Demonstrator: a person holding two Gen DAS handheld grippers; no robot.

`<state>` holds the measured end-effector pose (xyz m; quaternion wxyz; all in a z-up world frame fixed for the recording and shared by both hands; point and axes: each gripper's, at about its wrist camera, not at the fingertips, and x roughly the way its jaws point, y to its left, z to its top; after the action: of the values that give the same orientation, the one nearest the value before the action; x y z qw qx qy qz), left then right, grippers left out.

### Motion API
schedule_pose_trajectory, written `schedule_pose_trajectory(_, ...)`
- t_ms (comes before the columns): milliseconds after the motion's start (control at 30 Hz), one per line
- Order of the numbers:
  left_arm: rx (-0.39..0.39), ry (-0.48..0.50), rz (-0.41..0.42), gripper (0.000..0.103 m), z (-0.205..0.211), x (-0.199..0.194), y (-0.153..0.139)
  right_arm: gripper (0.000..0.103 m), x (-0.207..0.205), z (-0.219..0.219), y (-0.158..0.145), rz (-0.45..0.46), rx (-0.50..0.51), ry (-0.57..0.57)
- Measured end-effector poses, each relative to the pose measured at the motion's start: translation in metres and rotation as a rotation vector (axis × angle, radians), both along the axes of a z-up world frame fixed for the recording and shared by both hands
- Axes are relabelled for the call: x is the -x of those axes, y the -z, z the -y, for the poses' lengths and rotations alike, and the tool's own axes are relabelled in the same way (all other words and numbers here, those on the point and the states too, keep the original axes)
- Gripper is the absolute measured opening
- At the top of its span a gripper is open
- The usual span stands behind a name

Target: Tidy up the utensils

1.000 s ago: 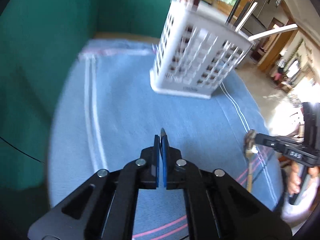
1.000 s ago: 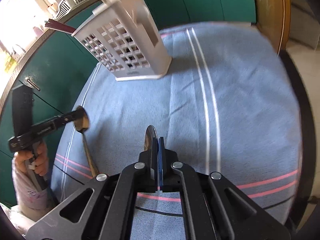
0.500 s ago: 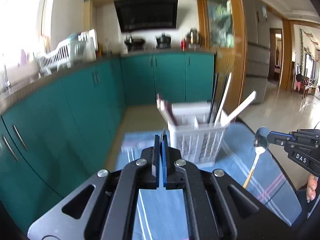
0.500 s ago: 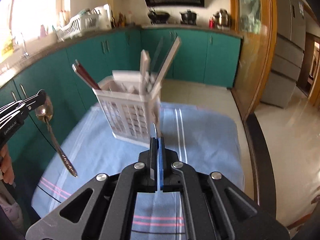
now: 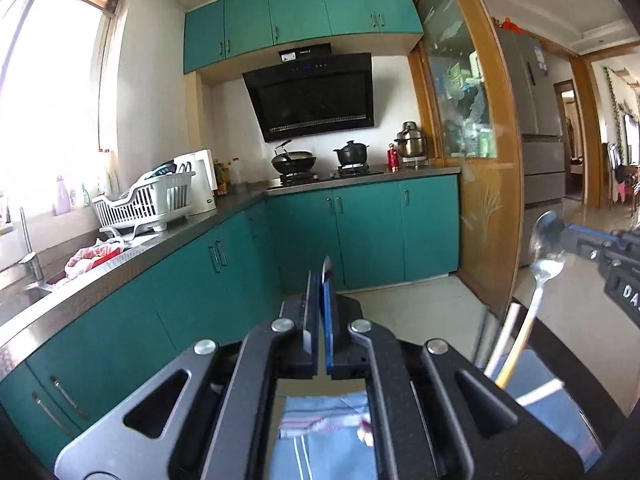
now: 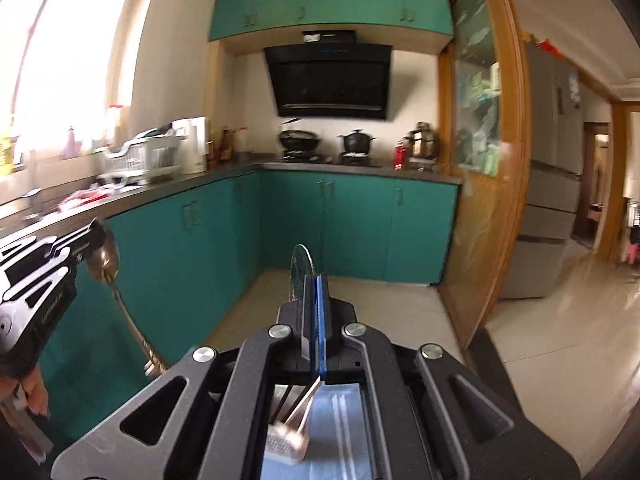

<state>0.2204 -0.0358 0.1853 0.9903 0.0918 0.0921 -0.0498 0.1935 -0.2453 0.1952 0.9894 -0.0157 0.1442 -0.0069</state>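
Both claws now point out across the kitchen, where a second ago they looked down on the blue cloth and the white basket. The left claw (image 5: 322,280) is clamped shut on a spoon (image 6: 105,258); in the right wrist view that spoon's bowl sits in the jaws and its handle hangs down and to the right. The right claw (image 6: 314,284) is likewise clamped on a second spoon (image 5: 547,252), whose bowl is gripped while the handle dangles below, seen at the right edge of the left wrist view. In each claw's own view only a thin sliver of the spoon's bowl shows above the pads, edge on.

The basket (image 6: 289,442), which stood ahead of the claws before, is now almost wholly hidden under them: only a blurred white corner with a few slanted sticks shows through the gap in the right claw's frame. The blue cloth (image 5: 320,440) on the worktop shows only as small patches beneath each claw. Both hanging handles are blurred, and the second spoon's handle end is cut off behind the left claw's frame. A hand (image 6: 34,394) shows only in part at the left edge.
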Motion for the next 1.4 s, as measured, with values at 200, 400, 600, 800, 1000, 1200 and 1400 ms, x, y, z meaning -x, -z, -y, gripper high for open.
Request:
schedule_pose_trajectory(200,-0.094,0.008,-0.106,0.002,0.022,-0.049,0.040,0.002,-0.052,-0.013,0.033,-0.087,0.078,0.064)
schedule_pose_trajectory(400,-0.114,0.038,-0.202,0.002,0.032,-0.064,0.082,0.002,-0.069,-0.026,0.069,-0.160,0.111,0.031)
schedule_pose_trajectory(600,-0.089,0.042,-0.244,0.004,0.033,-0.067,0.093,0.002,-0.073,-0.028,0.086,-0.214,0.096,-0.014)
schedule_pose_trajectory(800,-0.034,0.035,-0.224,0.016,0.019,-0.057,0.085,0.012,-0.061,-0.019,0.083,-0.209,0.046,-0.019)
schedule_pose_trajectory(1000,0.054,0.033,-0.161,0.034,-0.007,-0.017,0.064,0.019,-0.029,-0.004,0.061,-0.155,-0.029,-0.038)
schedule_pose_trajectory(1200,0.120,-0.005,-0.130,0.070,-0.039,0.047,0.064,0.057,0.043,0.012,0.042,-0.054,-0.109,-0.062)
schedule_pose_trajectory(1400,0.120,-0.062,-0.158,0.095,-0.051,0.107,0.103,0.088,0.109,0.007,0.085,-0.068,-0.063,-0.060)
